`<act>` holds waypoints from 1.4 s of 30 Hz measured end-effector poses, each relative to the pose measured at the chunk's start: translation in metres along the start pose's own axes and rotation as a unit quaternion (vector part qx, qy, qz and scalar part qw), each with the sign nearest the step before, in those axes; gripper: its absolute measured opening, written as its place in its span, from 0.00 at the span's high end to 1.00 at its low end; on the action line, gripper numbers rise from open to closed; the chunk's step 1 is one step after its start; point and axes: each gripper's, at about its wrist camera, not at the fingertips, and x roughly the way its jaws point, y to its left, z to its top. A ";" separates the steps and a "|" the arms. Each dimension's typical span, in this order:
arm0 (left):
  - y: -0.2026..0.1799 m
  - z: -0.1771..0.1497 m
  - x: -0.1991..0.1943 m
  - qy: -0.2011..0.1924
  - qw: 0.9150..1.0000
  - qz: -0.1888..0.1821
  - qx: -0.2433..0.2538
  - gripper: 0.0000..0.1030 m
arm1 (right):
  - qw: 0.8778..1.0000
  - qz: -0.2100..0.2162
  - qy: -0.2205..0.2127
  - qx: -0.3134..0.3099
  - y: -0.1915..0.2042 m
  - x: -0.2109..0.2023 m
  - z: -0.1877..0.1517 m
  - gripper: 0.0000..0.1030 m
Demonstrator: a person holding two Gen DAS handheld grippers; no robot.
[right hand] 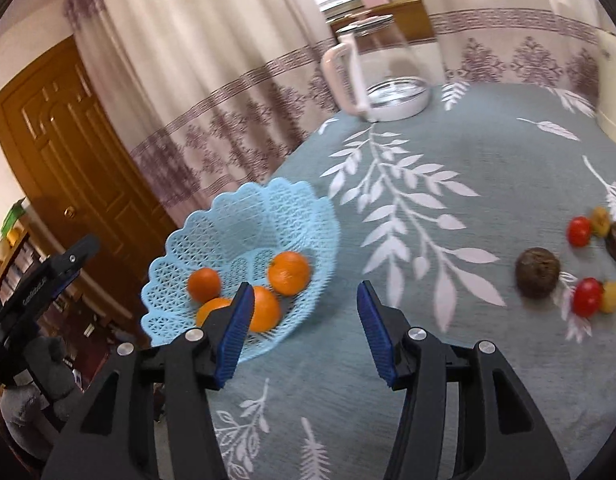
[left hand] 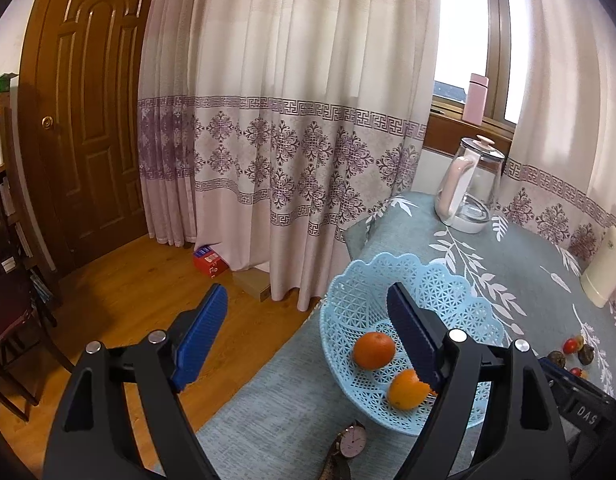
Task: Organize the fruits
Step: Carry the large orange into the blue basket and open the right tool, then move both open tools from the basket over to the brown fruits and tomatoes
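Basket: pale blue, openwork lattice with scalloped rim. Oranges: bright orange, four showed. Desk cloth: grey-blue, printed with white leaf sprays. Tomatoes: red, beside small yellow fruits; round dark brown fruit, perhaps passion fruit, was blurred. Curtain: cream with purple key-pattern bands and medallions. Fingers: blue ribbed pads on black. Door: brown panelled wood.

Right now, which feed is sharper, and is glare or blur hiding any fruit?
Left wrist view: sharp; the window is blown out, but the basket and oranges read clearly. Right wrist view: motion-blurred, worst at the right edge, where the tomatoes and dark fruit smear; both fisheyes bend the door and curtains.
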 end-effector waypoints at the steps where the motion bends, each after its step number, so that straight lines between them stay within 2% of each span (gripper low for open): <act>1: -0.002 -0.001 0.000 -0.001 1.000 -0.002 0.001 0.14 | 1.000 -0.005 -0.005 0.001 -0.002 -0.003 0.000 0.45; 3: -0.005 -0.001 -0.001 -0.003 1.000 -0.002 0.005 0.12 | 1.000 -0.010 -0.011 0.003 -0.005 -0.006 0.000 0.43; 13: -0.025 -0.008 -0.002 -0.001 0.999 -0.021 0.032 0.09 | 1.000 -0.015 -0.007 0.011 -0.012 -0.008 -0.006 0.42; 37: -0.075 -0.028 -0.008 0.009 0.994 -0.064 0.087 0.08 | 0.999 -0.029 -0.008 0.030 -0.033 -0.019 -0.015 0.42; 42: -0.085 -0.032 -0.008 0.014 0.993 -0.073 0.094 0.08 | 0.999 -0.035 -0.009 0.036 -0.042 -0.022 -0.017 0.38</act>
